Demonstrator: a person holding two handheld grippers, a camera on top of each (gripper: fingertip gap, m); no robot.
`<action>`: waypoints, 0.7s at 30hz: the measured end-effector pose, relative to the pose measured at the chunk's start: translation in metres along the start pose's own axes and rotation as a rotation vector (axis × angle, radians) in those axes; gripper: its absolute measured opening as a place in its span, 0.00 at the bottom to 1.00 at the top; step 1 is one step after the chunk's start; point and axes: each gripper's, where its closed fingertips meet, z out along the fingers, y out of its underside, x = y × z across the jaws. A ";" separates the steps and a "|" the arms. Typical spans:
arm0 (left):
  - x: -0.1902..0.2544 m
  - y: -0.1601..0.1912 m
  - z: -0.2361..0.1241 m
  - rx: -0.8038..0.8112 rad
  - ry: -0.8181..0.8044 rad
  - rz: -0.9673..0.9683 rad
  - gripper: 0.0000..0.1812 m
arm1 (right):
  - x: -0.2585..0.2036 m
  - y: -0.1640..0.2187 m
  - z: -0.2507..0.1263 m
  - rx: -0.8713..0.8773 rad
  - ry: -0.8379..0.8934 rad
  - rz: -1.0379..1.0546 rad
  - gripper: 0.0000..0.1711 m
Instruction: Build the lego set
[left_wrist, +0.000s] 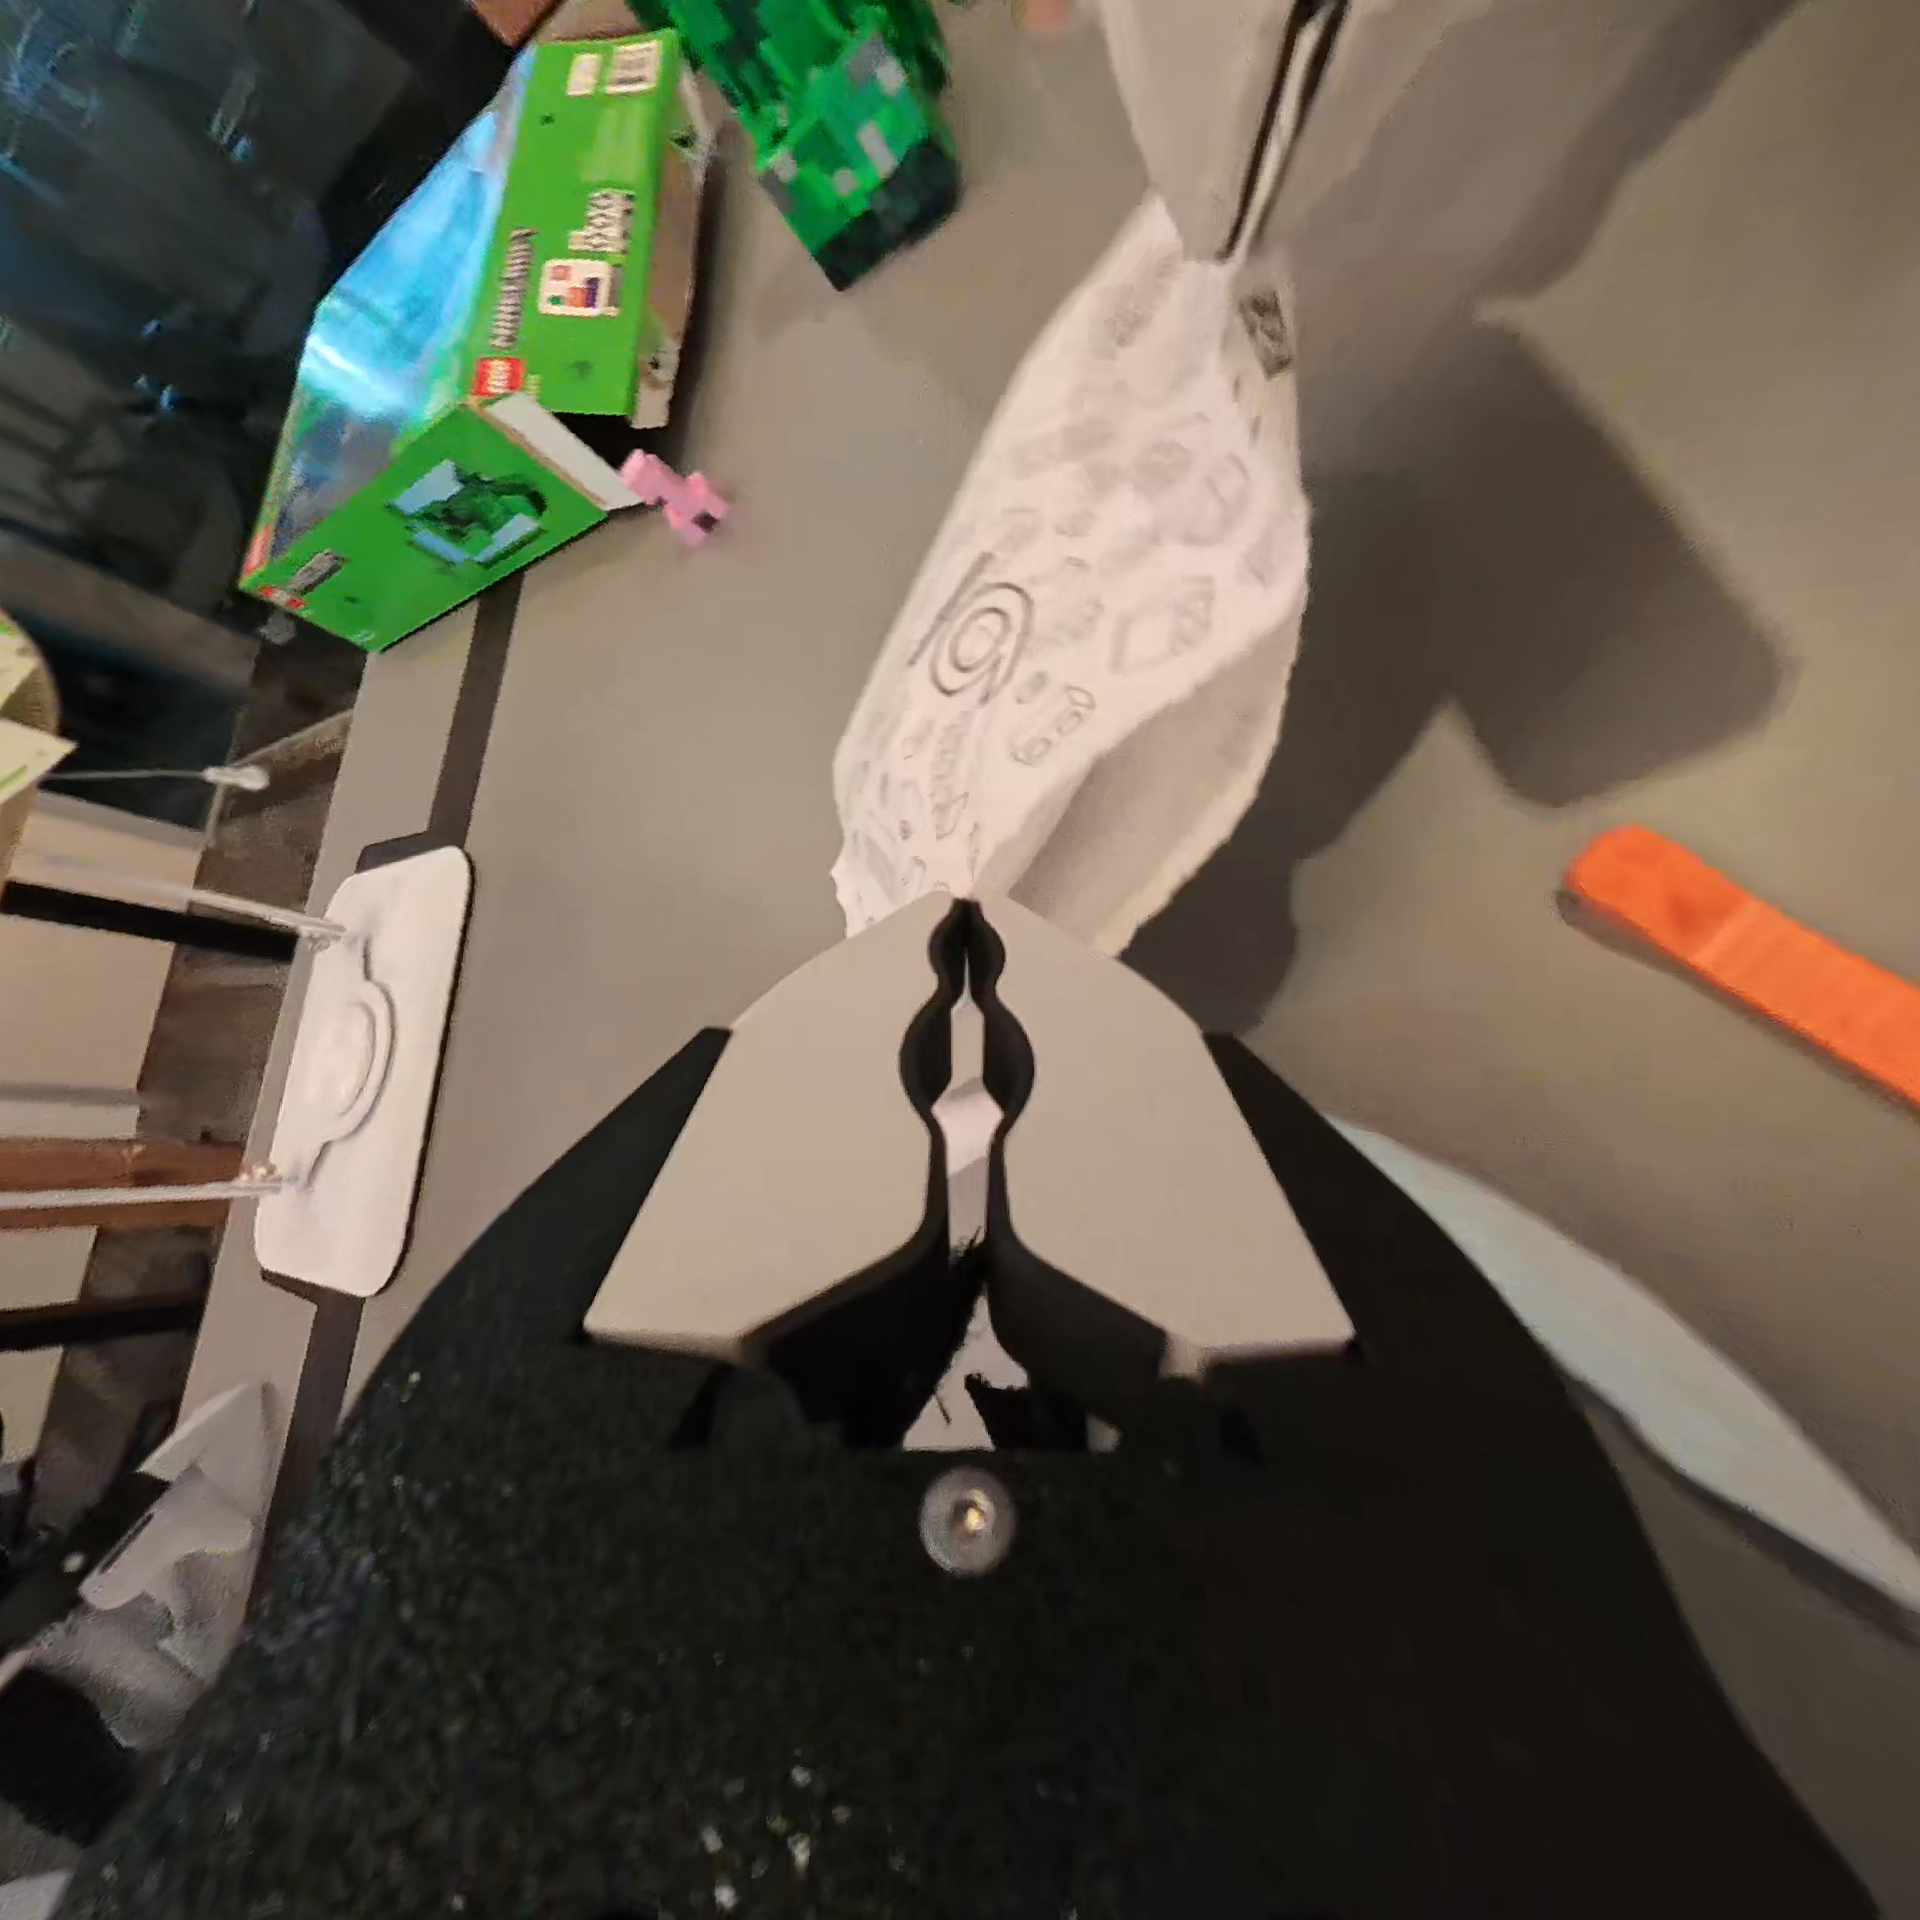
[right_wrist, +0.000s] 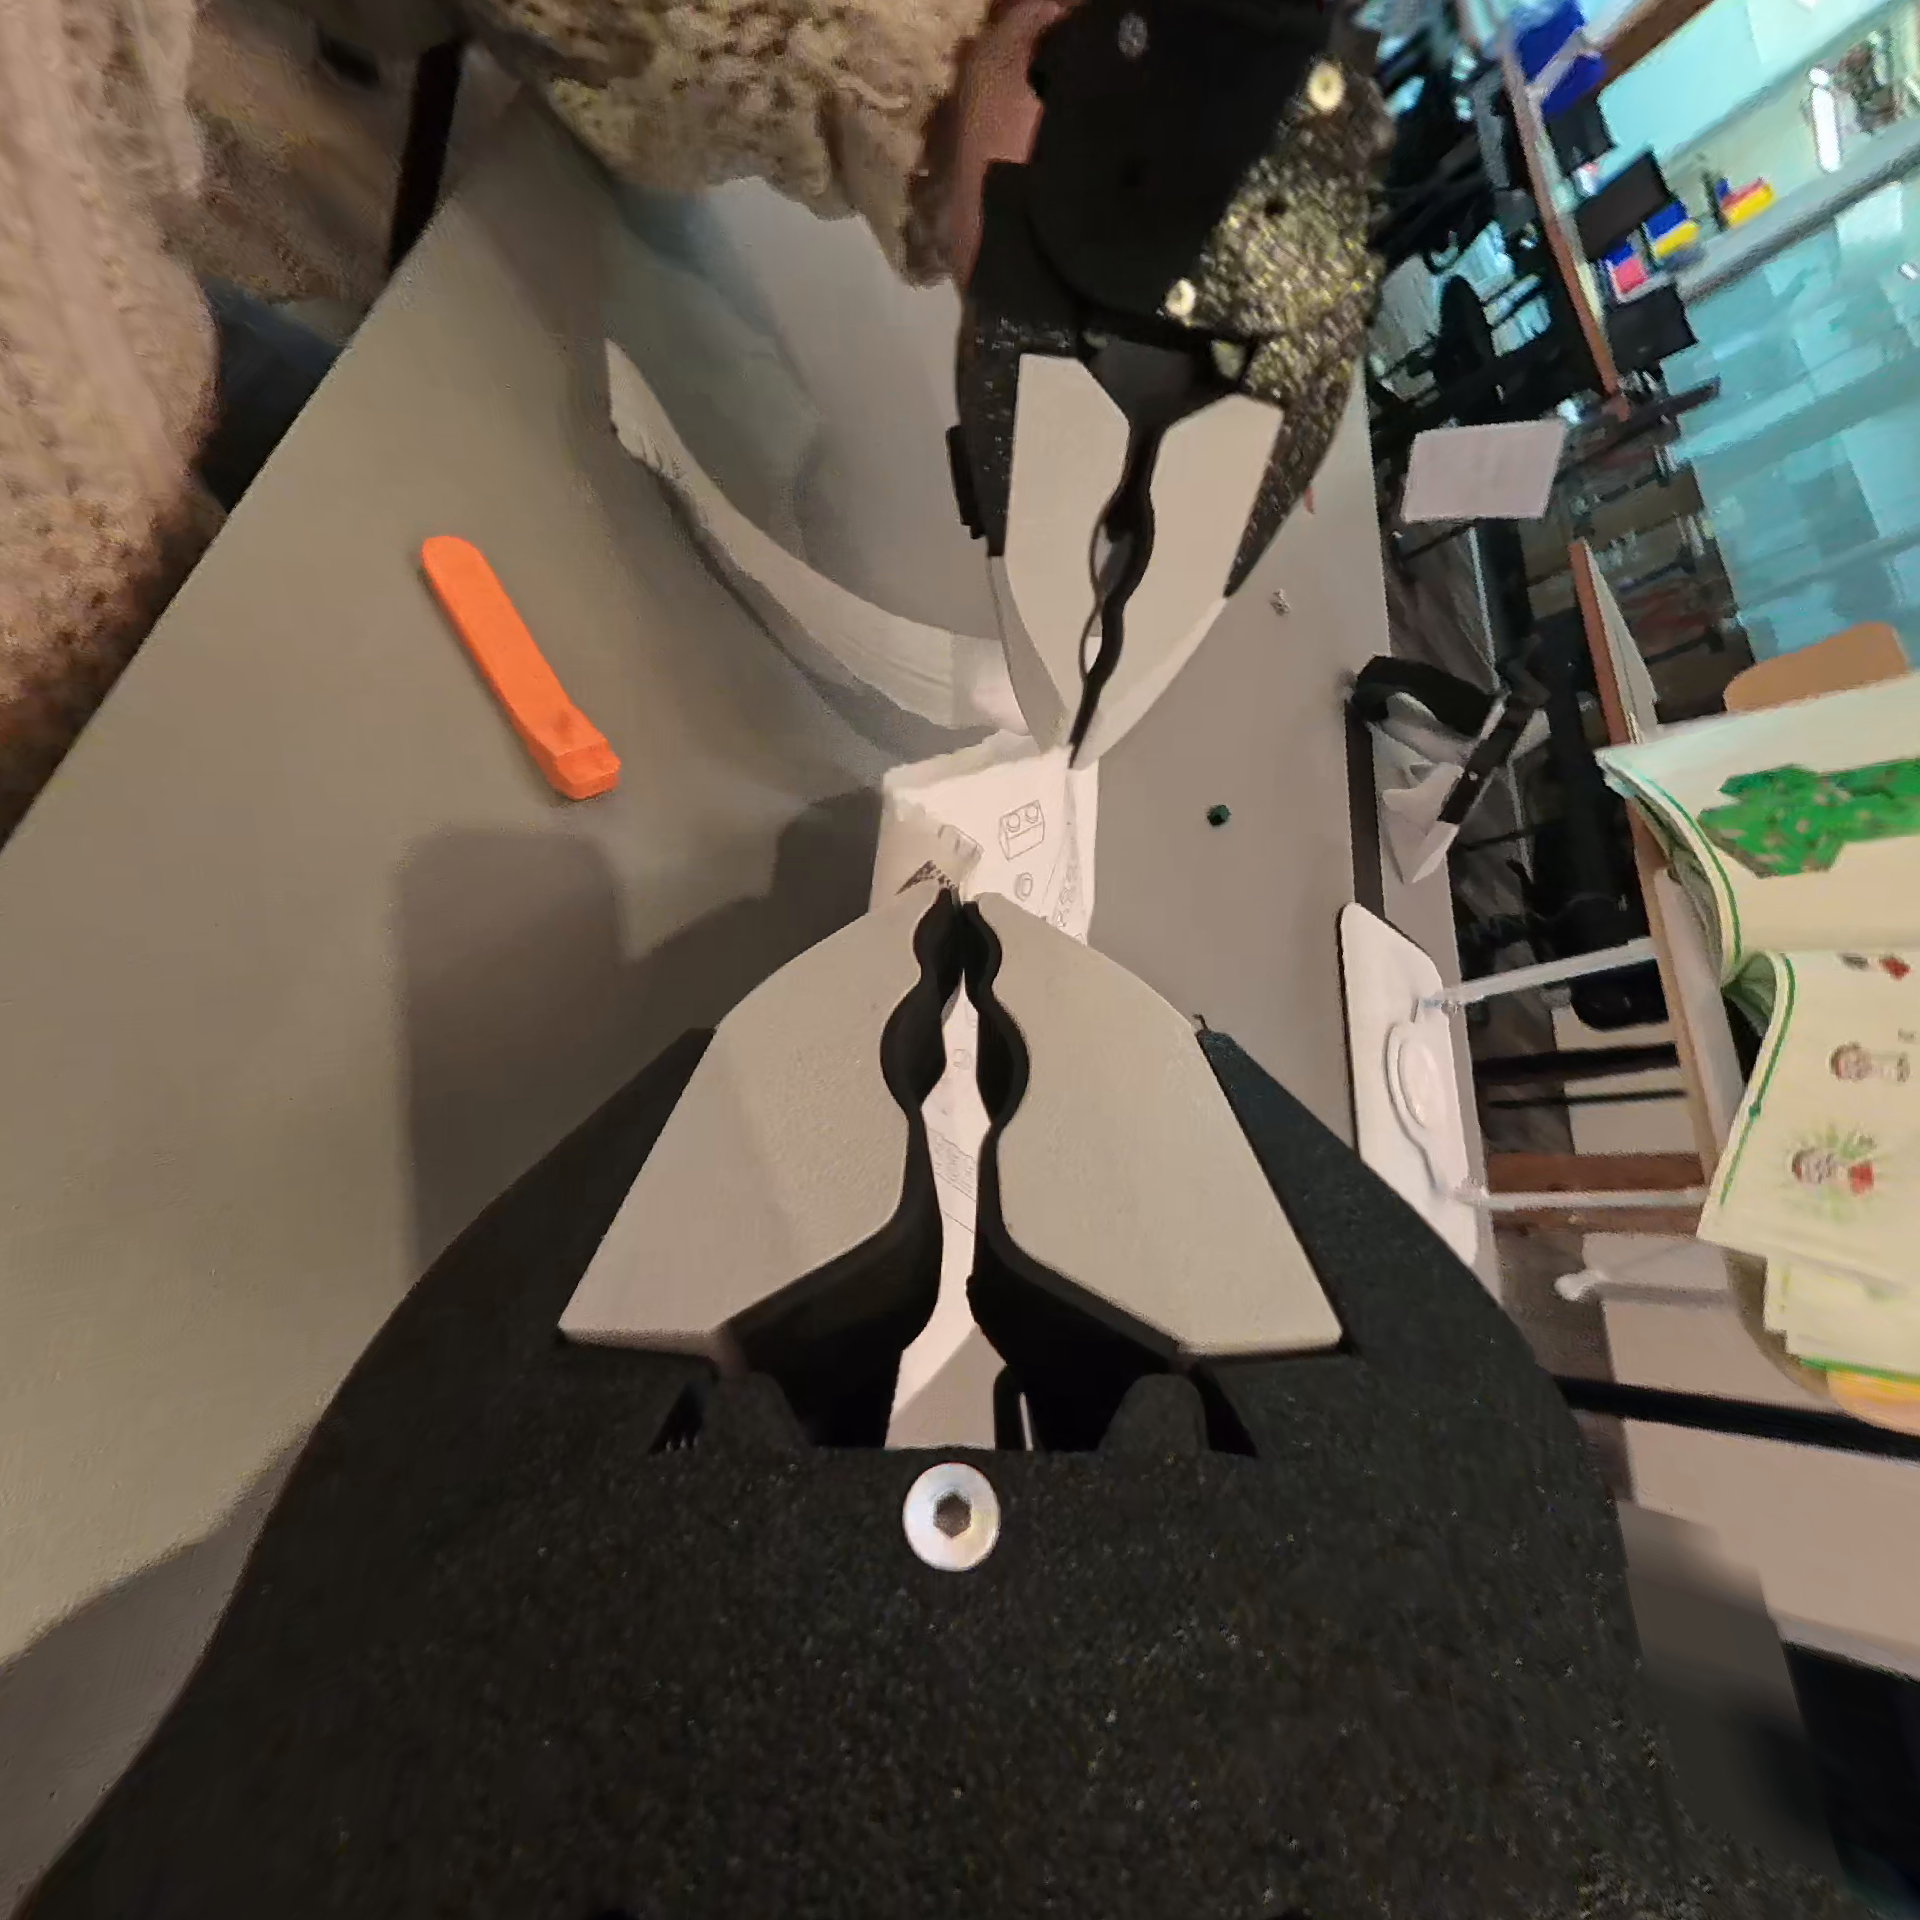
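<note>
1. Grey tabletop (left_wrist: 644, 790): build partly done by my read; a blocky green lego figure (left_wrist: 831, 135) stands near the far edge.
2. Green cardboard set box (left_wrist: 488, 343) lies on its side, end flap open; contents not visible.
3. White printed paper parts bag (left_wrist: 1101, 582) hangs stretched between both grippers, held above the table; contents unseen, looks unopened.
4. Left gripper (left_wrist: 966, 914): jaws closed, pinching one bag end.
5. Right gripper (right_wrist: 961, 914): jaws closed on the other end.
6. Orange flat plastic brick separator (right_wrist: 514, 665) lies unused.

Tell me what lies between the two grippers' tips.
The white paper bag, printed with brick drawings, stretches between the left gripper and right gripper, each pinching one end. Both wrist views show it.
</note>
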 end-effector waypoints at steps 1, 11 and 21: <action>-0.005 -0.002 0.000 -0.004 -0.014 -0.020 0.00 | 0.004 0.002 0.000 0.006 0.022 0.044 0.00; -0.065 0.004 -0.004 -0.091 -0.295 -0.257 0.00 | 0.023 0.045 -0.006 0.051 0.087 1.086 0.40; -0.109 -0.010 -0.020 0.059 -0.514 -0.321 0.00 | 0.002 0.040 0.028 0.423 -0.198 1.760 0.36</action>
